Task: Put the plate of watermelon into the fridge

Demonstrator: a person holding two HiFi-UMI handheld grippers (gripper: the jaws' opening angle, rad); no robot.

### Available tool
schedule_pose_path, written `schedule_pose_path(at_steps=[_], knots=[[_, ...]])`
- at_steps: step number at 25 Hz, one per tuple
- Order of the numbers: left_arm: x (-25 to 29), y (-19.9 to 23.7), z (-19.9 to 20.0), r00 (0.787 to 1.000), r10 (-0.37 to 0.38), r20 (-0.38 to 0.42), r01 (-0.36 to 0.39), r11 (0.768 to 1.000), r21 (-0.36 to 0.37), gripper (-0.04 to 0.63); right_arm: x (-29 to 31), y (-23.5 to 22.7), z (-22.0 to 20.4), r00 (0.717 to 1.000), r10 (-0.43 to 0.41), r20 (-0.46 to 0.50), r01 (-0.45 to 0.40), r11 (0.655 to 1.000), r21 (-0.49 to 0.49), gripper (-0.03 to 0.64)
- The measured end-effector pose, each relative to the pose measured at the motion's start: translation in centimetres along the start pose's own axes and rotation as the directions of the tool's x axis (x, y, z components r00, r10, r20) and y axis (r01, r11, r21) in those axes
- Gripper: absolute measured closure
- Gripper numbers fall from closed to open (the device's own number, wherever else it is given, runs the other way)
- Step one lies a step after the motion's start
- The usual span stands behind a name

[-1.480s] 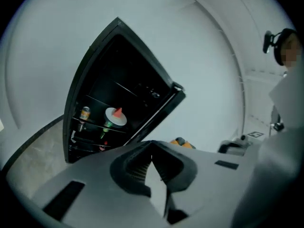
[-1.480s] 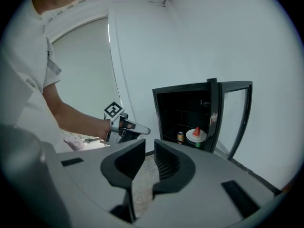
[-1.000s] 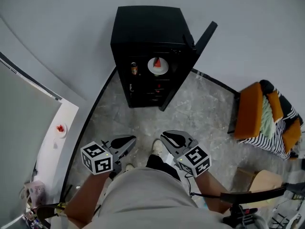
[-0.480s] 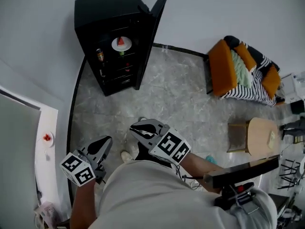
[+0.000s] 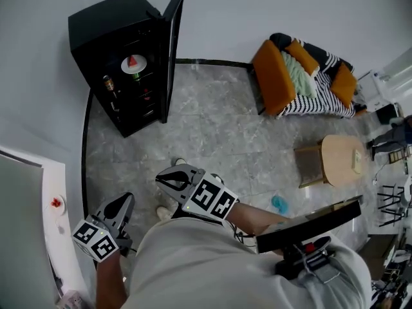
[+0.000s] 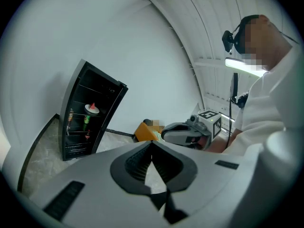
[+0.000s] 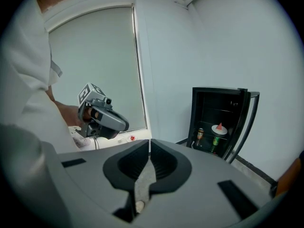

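The black fridge (image 5: 109, 37) stands at the upper left with its door (image 5: 171, 50) swung open. On an upper shelf inside it rests the white plate of watermelon (image 5: 133, 64), which also shows in the left gripper view (image 6: 92, 109) and in the right gripper view (image 7: 219, 128). Both grippers hang near the person's body, well away from the fridge. My left gripper (image 5: 124, 199) is shut and holds nothing; its jaws (image 6: 152, 148) meet. My right gripper (image 5: 162, 179) is shut and empty too, its jaws (image 7: 149, 151) together.
Cans and bottles (image 5: 107, 82) stand on the fridge shelves. A second small plate with something red (image 5: 56, 203) lies on the white ledge at the left. An orange chair with a striped blanket (image 5: 302, 76), a round wooden table (image 5: 344, 158) and a blue item on the floor (image 5: 279, 204) are on the right.
The head view has swung to the right: the fridge has slid from top centre to the upper left, and the chair and table have come into view. Both grippers stayed shut and empty.
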State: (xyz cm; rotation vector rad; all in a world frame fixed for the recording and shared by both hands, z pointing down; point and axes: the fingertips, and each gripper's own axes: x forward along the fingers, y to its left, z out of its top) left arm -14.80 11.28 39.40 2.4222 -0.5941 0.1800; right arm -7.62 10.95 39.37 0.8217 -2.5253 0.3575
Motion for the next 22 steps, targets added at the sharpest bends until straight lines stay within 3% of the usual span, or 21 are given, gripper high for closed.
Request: schedule_pose_path(at_steps=[22], knots=[[-0.5,1.5,0.9,1.000,0.025,0.016,-0.025,1.000,-0.015,0.583,1.6,-0.4,1.7,1.000,0.026,-0.006,-0.026,0.999,-0.026,0.595]])
